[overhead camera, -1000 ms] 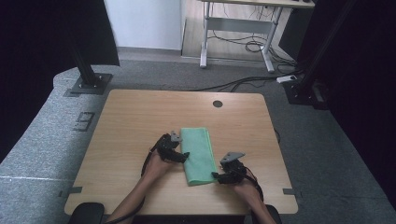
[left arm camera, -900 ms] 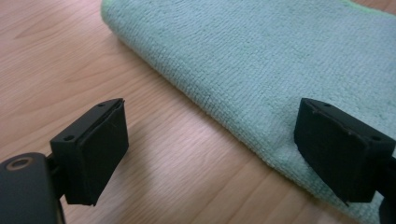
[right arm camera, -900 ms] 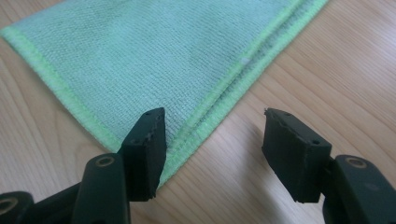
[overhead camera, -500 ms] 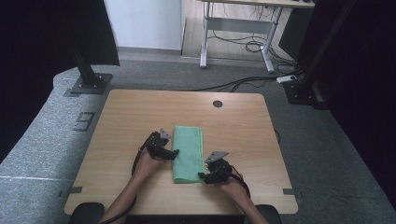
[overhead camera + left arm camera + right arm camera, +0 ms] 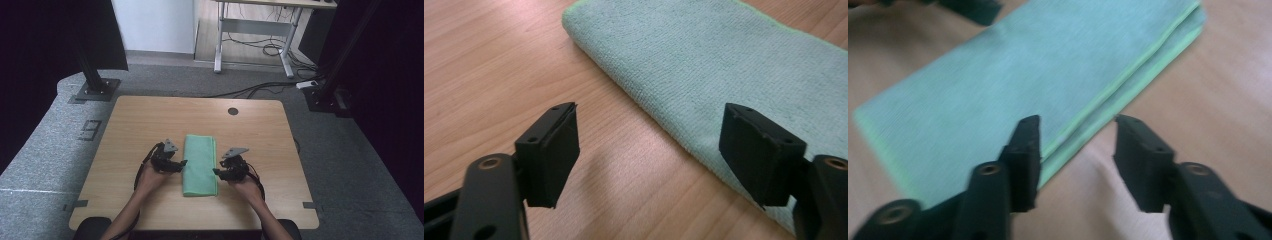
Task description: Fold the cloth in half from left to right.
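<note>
Folded mint-green towel (image 5: 200, 165), soft ribbed terry in a long rectangle, lies flat on the wood-grain desk (image 5: 135, 120) between left gripper (image 5: 181, 163) and right gripper (image 5: 216, 172), both fingers spread, just been closing on nothing; right gripper view reveals stacked layer edges.

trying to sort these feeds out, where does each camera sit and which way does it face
High view: above the person's side, facing forward and down on the table; forearms, left tool, right tool show.
Left gripper view: rides the left tool, facing the folded green towel's rounded edge; both jaws apart.
Right gripper view: rides the right tool, facing the towel's layered edge; its jaws astride it, just closing.
All share the towel and tabletop.
</note>
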A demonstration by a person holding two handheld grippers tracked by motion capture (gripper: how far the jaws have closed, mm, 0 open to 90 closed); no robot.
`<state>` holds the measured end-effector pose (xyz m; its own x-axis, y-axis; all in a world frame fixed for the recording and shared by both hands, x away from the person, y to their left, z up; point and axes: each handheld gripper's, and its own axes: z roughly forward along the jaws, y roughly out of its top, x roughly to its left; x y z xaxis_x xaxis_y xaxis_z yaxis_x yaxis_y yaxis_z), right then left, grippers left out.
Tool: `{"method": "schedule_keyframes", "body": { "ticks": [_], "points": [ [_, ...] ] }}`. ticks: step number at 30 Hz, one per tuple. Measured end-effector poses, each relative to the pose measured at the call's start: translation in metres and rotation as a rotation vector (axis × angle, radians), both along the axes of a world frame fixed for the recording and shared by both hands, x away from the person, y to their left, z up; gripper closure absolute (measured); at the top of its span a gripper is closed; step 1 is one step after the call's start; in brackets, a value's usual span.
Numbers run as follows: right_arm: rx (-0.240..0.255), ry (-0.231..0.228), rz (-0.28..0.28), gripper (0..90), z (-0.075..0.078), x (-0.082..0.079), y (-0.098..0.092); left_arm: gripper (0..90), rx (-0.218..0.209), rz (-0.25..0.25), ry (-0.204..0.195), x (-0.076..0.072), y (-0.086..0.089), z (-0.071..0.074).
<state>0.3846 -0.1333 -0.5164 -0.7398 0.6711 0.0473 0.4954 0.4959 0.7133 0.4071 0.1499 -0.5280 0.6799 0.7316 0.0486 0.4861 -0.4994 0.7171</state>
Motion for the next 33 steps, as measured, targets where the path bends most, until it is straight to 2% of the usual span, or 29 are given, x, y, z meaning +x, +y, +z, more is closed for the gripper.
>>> {"method": "schedule_keyframes", "body": {
  "ticks": [3, 8, 11, 13, 15, 18, 22, 26, 30, 33],
  "points": [
    [-0.011, -0.005, -0.004, 65.9, 0.001, 0.014, 0.008, 37.3, -0.030, -0.022, 0.006, -0.003, 0.005, 0.002],
    [-0.032, 0.002, -0.017, 70.8, -0.002, 0.031, 0.021, 51.1, -0.076, -0.072, 0.027, -0.006, 0.005, 0.002],
    [-0.040, 0.016, -0.025, 69.7, -0.007, 0.037, 0.026, 57.9, -0.076, -0.086, 0.035, -0.007, 0.002, 0.001],
    [-0.065, 0.020, -0.025, 69.2, -0.011, 0.040, 0.029, 61.3, -0.063, -0.086, 0.040, -0.007, 0.000, -0.002],
    [-0.079, 0.032, -0.028, 69.5, -0.015, 0.042, 0.030, 64.4, -0.055, -0.086, 0.054, -0.006, -0.001, -0.005],
    [-0.058, 0.053, -0.028, 75.6, -0.018, 0.042, 0.030, 68.4, -0.052, -0.091, 0.074, -0.005, -0.002, -0.010],
    [-0.073, 0.044, -0.007, 84.8, -0.017, 0.040, 0.032, 79.0, -0.059, -0.107, 0.088, -0.005, -0.007, -0.013],
    [-0.071, 0.025, -0.007, 85.9, -0.013, 0.038, 0.032, 87.1, -0.056, -0.108, 0.079, -0.006, -0.008, -0.012],
    [-0.044, 0.000, -0.012, 85.9, -0.001, 0.036, 0.026, 88.4, -0.092, -0.102, 0.063, -0.007, -0.008, -0.005],
    [-0.040, -0.007, -0.018, 85.7, 0.005, 0.035, 0.021, 88.5, -0.097, -0.108, 0.053, -0.007, -0.010, -0.003]
  ]
}}
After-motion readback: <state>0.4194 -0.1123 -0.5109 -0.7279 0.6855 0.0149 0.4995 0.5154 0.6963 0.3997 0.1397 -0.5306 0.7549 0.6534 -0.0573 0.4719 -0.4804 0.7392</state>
